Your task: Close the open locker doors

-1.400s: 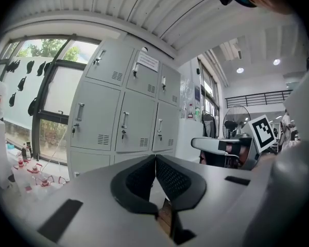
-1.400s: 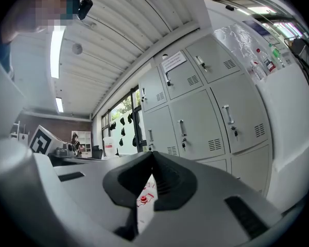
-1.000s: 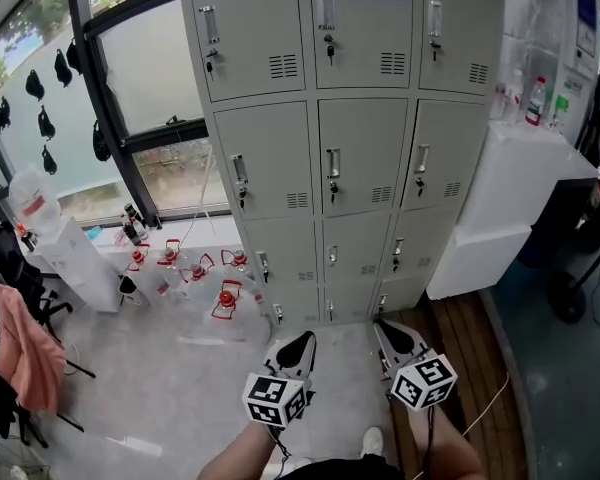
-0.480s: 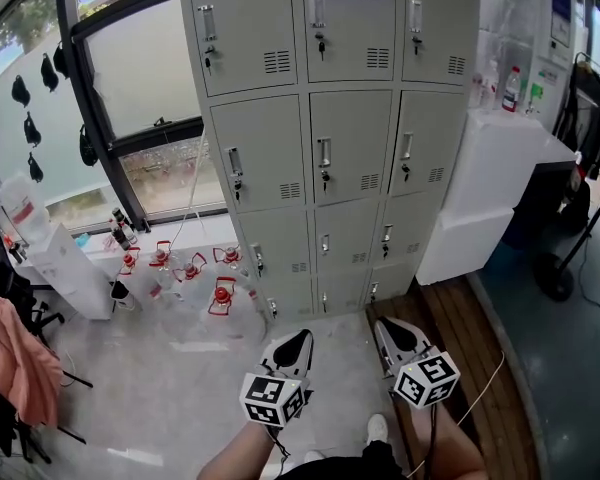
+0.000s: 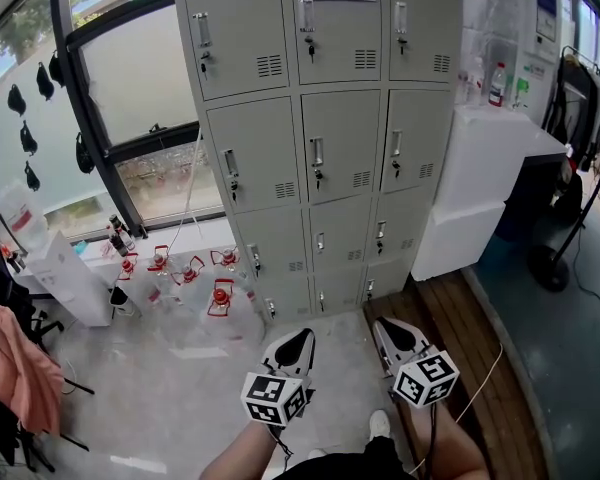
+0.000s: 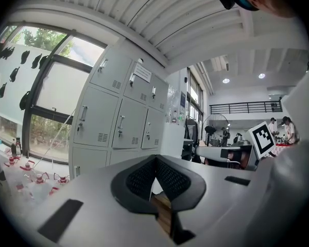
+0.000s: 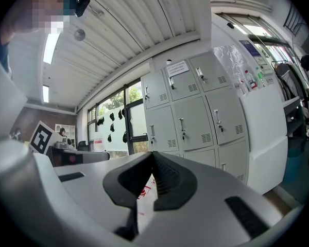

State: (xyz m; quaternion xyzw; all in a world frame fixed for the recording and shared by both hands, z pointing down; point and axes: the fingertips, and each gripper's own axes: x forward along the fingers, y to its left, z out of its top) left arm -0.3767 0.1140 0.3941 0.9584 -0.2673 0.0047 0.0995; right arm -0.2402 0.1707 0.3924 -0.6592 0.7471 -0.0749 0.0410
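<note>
A grey bank of lockers (image 5: 325, 133) stands ahead, three columns wide; every door I can see lies flush and shut, with keys hanging in several locks. The same lockers (image 6: 121, 112) show in the left gripper view and again as lockers (image 7: 195, 104) in the right gripper view. My left gripper (image 5: 302, 336) is held low near my body, jaws shut with nothing between them. My right gripper (image 5: 381, 325) hovers beside it, also shut and empty. Both are well short of the lockers.
A white cabinet (image 5: 485, 183) with bottles on top stands right of the lockers. Clear jugs with red caps (image 5: 195, 278) lie on the floor at the lockers' left foot, below a window. A white box (image 5: 65, 278) and a chair with pink cloth (image 5: 20, 363) sit far left.
The view has shifted a little to the right and back, so the lockers sit further left in the frame. Both grippers keep the same pose, shut.
</note>
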